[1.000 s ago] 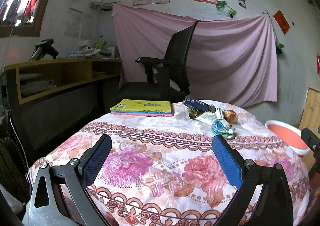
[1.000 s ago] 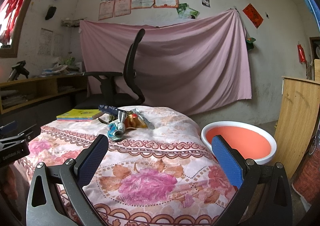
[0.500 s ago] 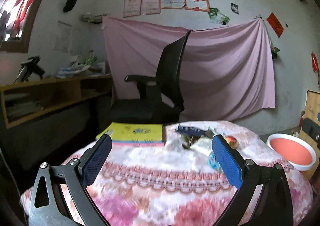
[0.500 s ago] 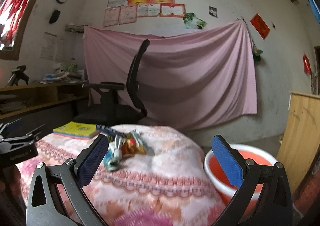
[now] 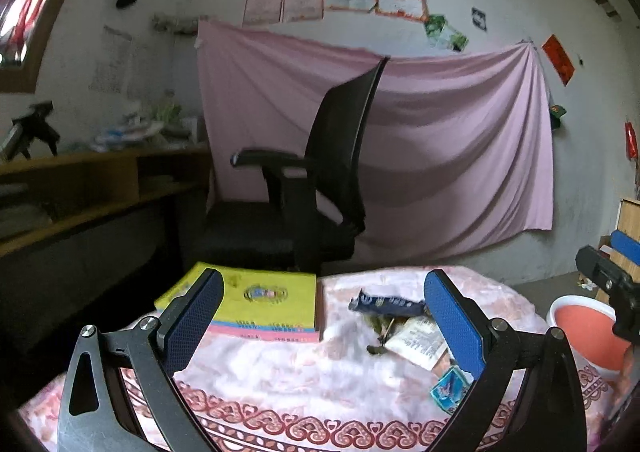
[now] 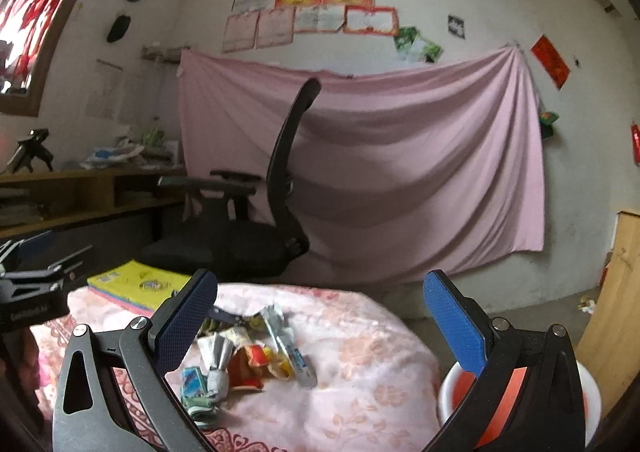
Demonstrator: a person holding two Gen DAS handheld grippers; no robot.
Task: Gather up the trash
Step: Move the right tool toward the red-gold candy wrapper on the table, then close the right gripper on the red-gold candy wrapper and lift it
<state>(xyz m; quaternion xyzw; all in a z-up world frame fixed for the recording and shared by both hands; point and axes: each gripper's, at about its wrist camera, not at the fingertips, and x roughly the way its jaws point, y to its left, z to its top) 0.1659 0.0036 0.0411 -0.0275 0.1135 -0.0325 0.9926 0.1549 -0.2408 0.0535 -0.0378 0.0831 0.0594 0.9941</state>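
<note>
Lying between right fingers (image 6: pixel 184 328): trash (image 6: pixel 248 360).

- No text can be read; print on the yellow book (image 5: pixel 256 294), the wall papers (image 6: pixel 316 7) and the trash wrappers (image 6: pixel 244 360) is too blurred to make out

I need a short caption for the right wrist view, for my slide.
Open right tongs above a pile of wrappers on the floral tablecloth, orange basin beside it.
</note>
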